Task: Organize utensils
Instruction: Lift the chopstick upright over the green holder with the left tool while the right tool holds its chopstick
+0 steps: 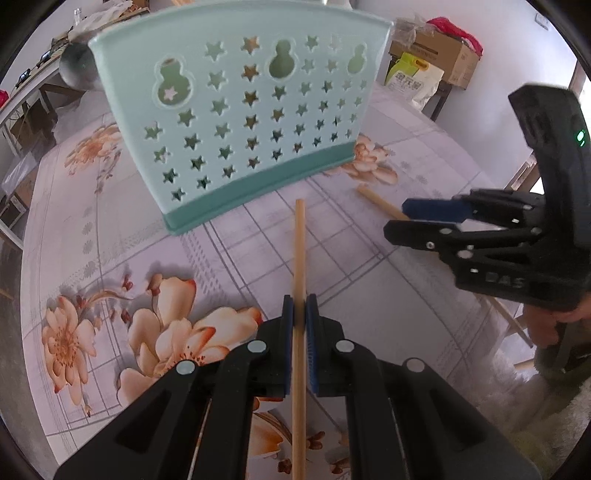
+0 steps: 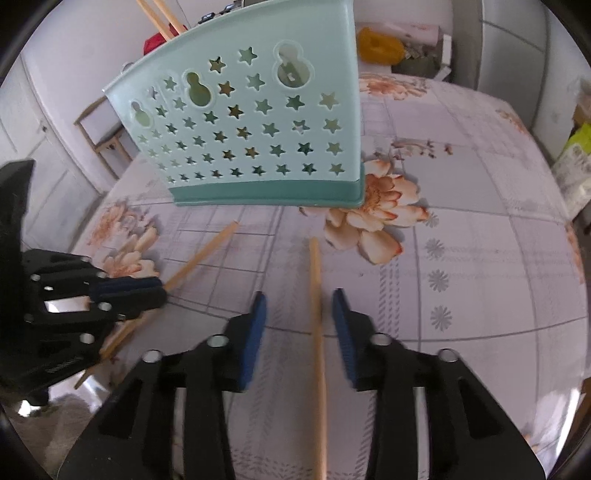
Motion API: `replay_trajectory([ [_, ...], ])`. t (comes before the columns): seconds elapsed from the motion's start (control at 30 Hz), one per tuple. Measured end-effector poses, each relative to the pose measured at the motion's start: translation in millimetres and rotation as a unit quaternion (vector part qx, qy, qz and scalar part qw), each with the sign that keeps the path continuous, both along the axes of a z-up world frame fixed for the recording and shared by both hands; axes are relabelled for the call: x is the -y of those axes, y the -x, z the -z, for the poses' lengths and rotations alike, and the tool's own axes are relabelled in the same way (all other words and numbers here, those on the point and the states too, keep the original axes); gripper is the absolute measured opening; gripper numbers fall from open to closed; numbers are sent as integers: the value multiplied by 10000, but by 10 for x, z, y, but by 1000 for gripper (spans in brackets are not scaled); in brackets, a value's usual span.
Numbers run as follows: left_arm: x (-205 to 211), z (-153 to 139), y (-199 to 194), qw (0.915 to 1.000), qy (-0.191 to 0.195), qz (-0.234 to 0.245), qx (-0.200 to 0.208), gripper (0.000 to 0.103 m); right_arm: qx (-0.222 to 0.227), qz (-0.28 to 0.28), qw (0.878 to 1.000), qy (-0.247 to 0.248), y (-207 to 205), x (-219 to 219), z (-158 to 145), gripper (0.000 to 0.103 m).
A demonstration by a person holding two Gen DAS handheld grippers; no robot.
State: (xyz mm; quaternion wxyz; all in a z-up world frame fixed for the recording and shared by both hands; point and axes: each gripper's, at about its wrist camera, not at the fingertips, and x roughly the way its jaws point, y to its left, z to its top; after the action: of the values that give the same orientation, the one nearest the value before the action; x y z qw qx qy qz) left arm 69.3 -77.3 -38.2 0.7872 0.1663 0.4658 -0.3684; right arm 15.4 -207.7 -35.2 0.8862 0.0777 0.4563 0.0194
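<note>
On the floral tabletop (image 1: pixel 424 288), the holder (image 1: pixel 236 110) at 12 o'clock already contains chopsticks (image 2: pixel 159 18). The left tool (image 1: pixel 299 325) clamps 1 chopstick (image 1: pixel 298 251); the right tool (image 2: pixel 299 321) gapes around another chopstick (image 2: pixel 316 295), ungripped.

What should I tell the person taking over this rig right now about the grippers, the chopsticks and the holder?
Left hand-held gripper: shut on a chopstick, tip aimed toward the teal holder.
Right hand-held gripper: open, fingers either side of a second chopstick, not clamped.
The teal holder stands on the floral tablecloth; two chopsticks already stick out of its top.
Done: those two are in.
Left: close the right on its chopstick, then drop both into the holder.
</note>
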Motion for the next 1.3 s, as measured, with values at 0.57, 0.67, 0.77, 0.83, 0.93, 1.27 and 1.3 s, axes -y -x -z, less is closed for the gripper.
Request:
replay_trajectory([
  [0.57,454,51,-256,9994,-276,149,131,7,14,207,9998,10,6,134,31,4],
  [0.67,520,62,-302,9994,-282,127,124,7,20,211,9998,6,6,131,30,4],
  [0.77,559,46,-341,9994,-282,115,149,7,25,214,9998,-2,0,134,32,4],
  [0.83,581,33,-339,9993,-294,108,187,7,29,213,9998,-2,-2,136,32,4],
  [0.93,644,52,-352,9994,-249,62,240,7,36,224,9997,-17,3,130,31,4],
  [1.27,375,-308,-329,9972,618,-91,403,6,41,231,9997,-29,3,124,27,4],
  [1.3,320,-390,-318,9959,799,-95,406,6,42,233,9997,-30,1,123,27,4],
])
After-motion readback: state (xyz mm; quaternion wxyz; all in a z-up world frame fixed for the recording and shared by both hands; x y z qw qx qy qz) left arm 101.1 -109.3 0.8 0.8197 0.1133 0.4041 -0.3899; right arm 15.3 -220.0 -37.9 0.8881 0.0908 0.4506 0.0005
